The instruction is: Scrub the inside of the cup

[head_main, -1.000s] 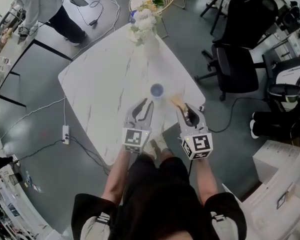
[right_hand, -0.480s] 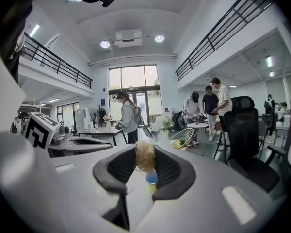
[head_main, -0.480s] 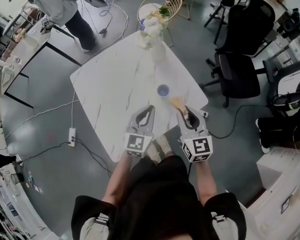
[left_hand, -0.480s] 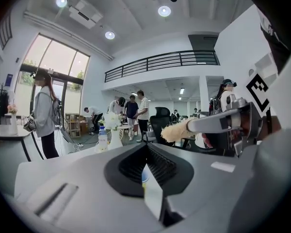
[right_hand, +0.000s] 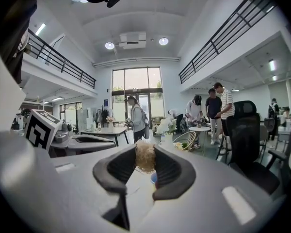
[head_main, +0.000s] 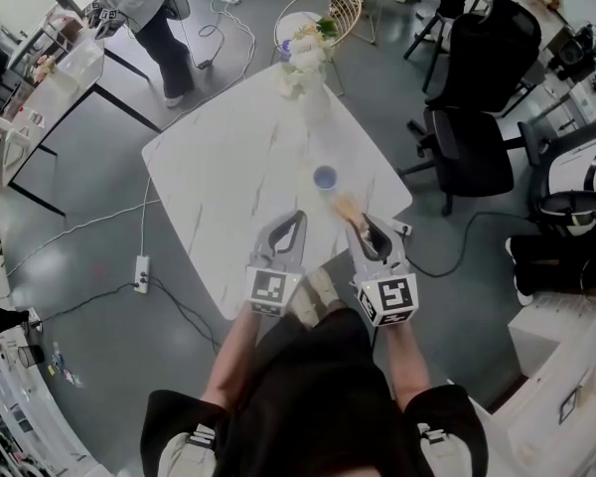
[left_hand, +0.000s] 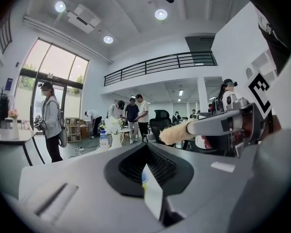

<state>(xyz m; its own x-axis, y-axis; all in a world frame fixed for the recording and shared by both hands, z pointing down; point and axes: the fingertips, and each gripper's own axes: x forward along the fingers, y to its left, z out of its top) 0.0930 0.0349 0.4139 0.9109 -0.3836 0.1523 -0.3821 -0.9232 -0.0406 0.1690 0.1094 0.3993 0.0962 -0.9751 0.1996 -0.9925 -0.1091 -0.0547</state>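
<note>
Retreated left hand-held gripper (head_main: 296, 216) hovers near table (head_main: 223, 172) edge, clear of cup (head_main: 325, 177).

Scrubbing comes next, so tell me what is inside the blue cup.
The cup shows only a pale interior; the brush is outside it. Residue: too small to tell.

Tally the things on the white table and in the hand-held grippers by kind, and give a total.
Cup: 1
Brush: 1
Vase of flowers: 1
Bottle: 1
Total: 4
</note>
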